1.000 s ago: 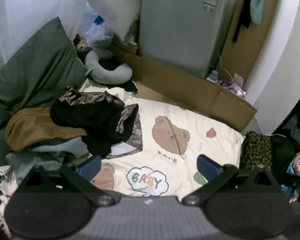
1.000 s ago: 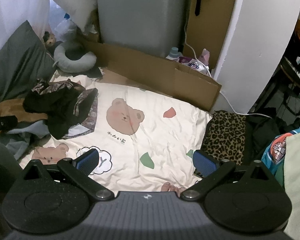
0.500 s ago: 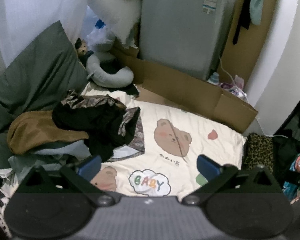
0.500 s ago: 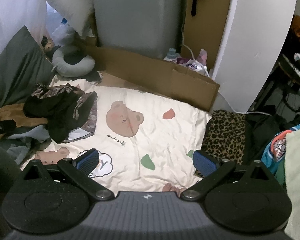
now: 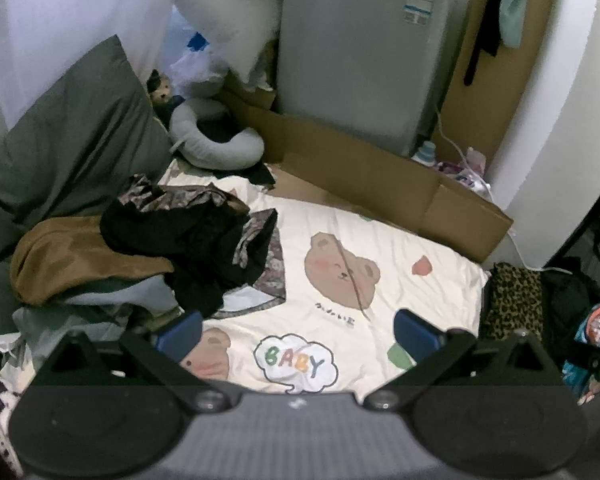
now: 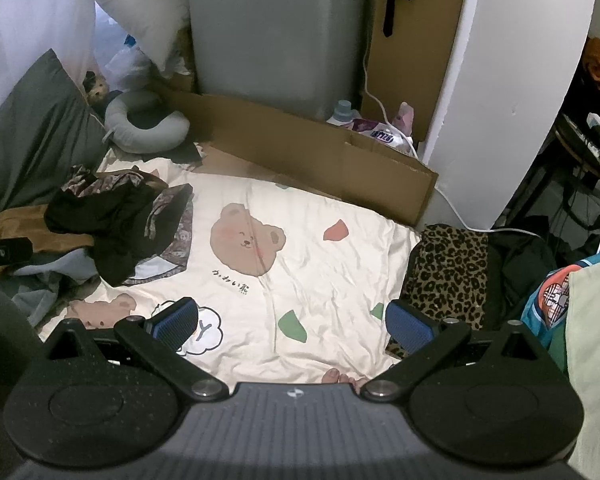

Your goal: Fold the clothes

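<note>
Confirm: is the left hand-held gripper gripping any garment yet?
No, the left hand-held gripper is open, with only the bear-print sheet between its fingers; the black garment lies untouched on the pile.

— Sheet (image 6: pixel 340 276)? Soft cream cloth, matt, lightly creased.
— Pile of clothes (image 5: pixel 188 240)? Limp dark fabric, dull.
— Box (image 6: pixel 300 148)? Plain brown cardboard, rough.
— Pads (image 6: pixel 410 326)? Blue ribbed rubber on matt black plastic.
— Cabinet (image 5: pixel 360 52)? Smooth grey, faint sheen.
</note>
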`<state>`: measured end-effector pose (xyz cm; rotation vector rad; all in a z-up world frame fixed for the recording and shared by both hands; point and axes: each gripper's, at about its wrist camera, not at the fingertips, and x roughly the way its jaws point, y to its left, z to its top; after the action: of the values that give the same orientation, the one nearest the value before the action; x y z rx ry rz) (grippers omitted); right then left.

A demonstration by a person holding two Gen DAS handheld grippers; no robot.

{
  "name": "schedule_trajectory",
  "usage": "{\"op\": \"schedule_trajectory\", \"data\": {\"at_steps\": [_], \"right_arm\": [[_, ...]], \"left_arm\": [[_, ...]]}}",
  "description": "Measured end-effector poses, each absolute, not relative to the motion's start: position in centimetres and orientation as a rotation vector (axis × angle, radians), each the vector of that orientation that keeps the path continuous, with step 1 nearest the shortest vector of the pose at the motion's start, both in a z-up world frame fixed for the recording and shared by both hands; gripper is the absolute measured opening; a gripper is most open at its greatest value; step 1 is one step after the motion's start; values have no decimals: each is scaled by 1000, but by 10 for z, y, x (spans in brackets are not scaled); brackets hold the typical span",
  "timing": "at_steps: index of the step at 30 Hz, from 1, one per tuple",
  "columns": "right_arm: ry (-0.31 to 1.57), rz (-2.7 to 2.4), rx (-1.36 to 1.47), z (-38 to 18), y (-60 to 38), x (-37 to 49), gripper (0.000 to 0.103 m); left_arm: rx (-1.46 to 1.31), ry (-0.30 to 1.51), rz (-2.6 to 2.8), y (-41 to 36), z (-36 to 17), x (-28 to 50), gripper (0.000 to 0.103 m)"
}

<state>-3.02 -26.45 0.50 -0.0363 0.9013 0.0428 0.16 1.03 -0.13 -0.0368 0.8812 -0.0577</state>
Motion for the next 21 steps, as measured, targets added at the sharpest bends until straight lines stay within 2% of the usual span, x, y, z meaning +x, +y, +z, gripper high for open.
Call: {"op": "schedule_trajectory", "data": {"at_steps": [21], "right_arm": [[884, 35, -78, 5, -258, -33, 103]], "left_arm": [[-27, 885, -65, 9, -1, 3, 103]]}}
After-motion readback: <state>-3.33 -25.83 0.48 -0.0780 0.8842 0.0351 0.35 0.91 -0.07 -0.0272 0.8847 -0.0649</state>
